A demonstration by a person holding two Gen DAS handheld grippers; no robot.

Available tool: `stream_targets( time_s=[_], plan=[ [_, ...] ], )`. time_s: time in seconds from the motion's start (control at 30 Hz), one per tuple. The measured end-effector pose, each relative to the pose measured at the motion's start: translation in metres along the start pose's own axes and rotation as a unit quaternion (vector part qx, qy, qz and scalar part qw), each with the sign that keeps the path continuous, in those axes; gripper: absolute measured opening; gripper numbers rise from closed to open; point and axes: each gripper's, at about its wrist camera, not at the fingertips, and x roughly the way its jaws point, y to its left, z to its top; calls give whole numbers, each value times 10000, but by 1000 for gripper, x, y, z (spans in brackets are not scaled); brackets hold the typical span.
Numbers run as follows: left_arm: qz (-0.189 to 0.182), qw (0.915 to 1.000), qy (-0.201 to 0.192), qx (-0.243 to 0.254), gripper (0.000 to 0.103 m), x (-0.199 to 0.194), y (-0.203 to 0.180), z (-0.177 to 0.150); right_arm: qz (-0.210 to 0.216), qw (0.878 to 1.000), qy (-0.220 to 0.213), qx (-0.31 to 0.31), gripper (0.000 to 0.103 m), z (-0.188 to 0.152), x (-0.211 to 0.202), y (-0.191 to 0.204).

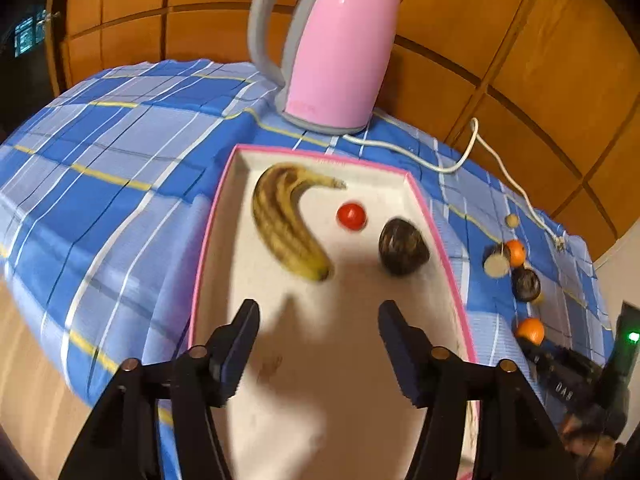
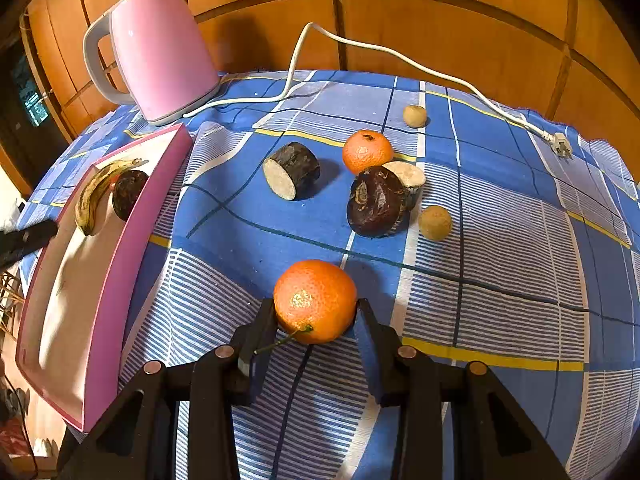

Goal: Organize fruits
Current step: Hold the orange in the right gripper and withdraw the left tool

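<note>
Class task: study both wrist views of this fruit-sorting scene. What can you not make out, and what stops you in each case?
- Right wrist view: the tray wall hides its floor near the banana; the red fruit goes unseen.
- Right wrist view: the pale cut piece is partly hidden behind the dark fruit.
- Left wrist view: the right gripper sits blurred at the edge; its grip on the near orange is unclear there.

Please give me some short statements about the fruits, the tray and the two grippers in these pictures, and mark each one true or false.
1. The banana lies inside the pink-rimmed tray. True.
2. The right gripper is open and holds nothing. False: its fingers press both sides of the near tangerine.
3. The left gripper is open over the tray. True.
4. The kettle is plugged in. False: its plug lies on the tablecloth.
</note>
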Motion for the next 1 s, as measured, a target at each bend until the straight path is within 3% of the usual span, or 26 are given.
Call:
stream_targets(
  time_s=[0.37, 0.63, 1.0],
  plan=[
    [22, 10000, 57, 10, 70, -17, -4, -26, 168, 9998, -71, 15, 39, -4, -12, 7],
    [53, 10000, 51, 51, 71, -20, -5, -31, 85, 10000, 21, -3, 39, -11, -12, 9],
    [114, 9999, 28, -27, 71, -23, 3, -34, 281, 9994, -139, -149, 39, -11, -29, 23]
  ],
)
